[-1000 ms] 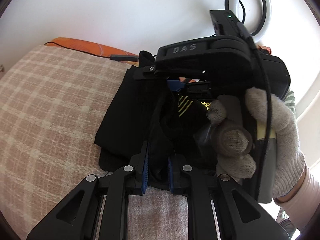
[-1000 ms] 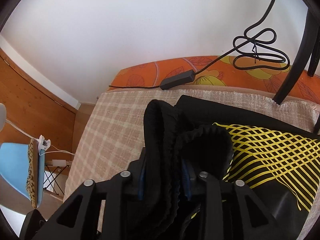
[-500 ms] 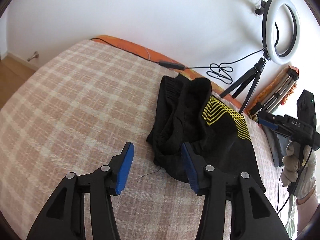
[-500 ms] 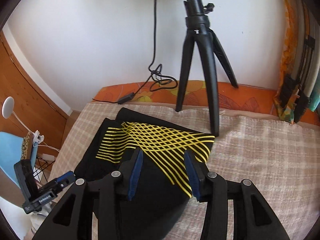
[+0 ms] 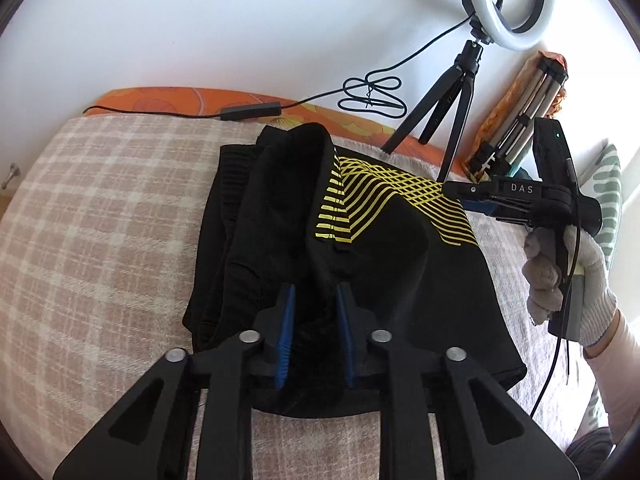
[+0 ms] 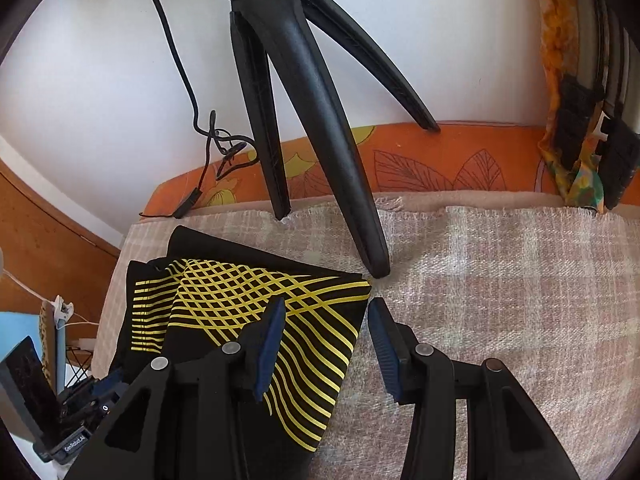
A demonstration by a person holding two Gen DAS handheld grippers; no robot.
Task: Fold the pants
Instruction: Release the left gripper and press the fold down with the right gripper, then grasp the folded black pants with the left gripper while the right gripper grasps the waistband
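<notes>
The black pants (image 5: 360, 280) with a yellow line pattern (image 5: 380, 200) lie bunched and partly folded on the plaid blanket (image 5: 100, 220). My left gripper (image 5: 314, 332) is open, its blue pads on either side of a raised fold of the pants at the near edge. My right gripper (image 6: 324, 340) is open and empty over the far corner of the pants (image 6: 240, 312), straddling the patterned edge. It also shows in the left wrist view (image 5: 520, 196), held in a gloved hand at the right.
A ring light (image 5: 504, 0) on a black tripod (image 6: 304, 120) stands on the blanket right behind the pants. A cable (image 5: 372, 94) runs along the orange mattress edge (image 6: 440, 160). Folded stands (image 5: 520, 120) lean at the back right.
Both grippers let go of the pants a second ago and pulled apart. The left one has since moved back in over the near fold; the right one has dropped closer to the patterned corner.
</notes>
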